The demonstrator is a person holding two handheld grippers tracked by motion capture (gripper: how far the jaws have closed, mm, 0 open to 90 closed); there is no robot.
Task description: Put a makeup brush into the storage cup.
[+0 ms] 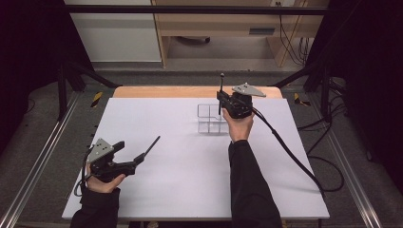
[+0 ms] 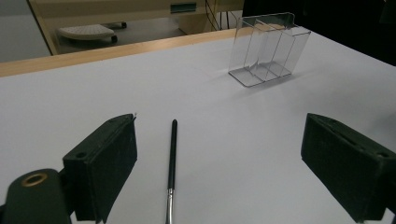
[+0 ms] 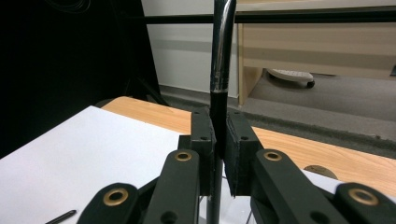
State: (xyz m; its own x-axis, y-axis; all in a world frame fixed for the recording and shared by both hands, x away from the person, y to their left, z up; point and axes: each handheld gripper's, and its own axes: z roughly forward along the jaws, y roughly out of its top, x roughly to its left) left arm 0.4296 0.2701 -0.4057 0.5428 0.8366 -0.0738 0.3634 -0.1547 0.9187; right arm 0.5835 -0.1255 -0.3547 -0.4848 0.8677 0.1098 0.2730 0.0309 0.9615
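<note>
A clear plastic organiser point(image 1: 210, 118) point(image 2: 268, 49) with narrow upright compartments stands on the white table point(image 1: 190, 180), toward the far side. Just right of it and above it, my right gripper point(image 1: 221, 99) point(image 3: 218, 135) is shut on a slim rod point(image 1: 221, 85) point(image 3: 219, 70) with a black handle and a metal shaft, held upright. A second black-and-metal rod point(image 1: 153, 144) point(image 2: 172, 154) lies flat on the table. My left gripper point(image 1: 139, 159) point(image 2: 219, 130) is open at the near left, its jaws wide apart on either side of that rod without touching it.
A bare wooden strip point(image 1: 190, 91) runs along the table's far edge. Beyond it are a light wooden desk point(image 1: 228, 28) and grey floor. A black cable point(image 1: 290, 152) trails from the right gripper across the table's right side. Metal frame rails point(image 1: 38, 161) flank the table.
</note>
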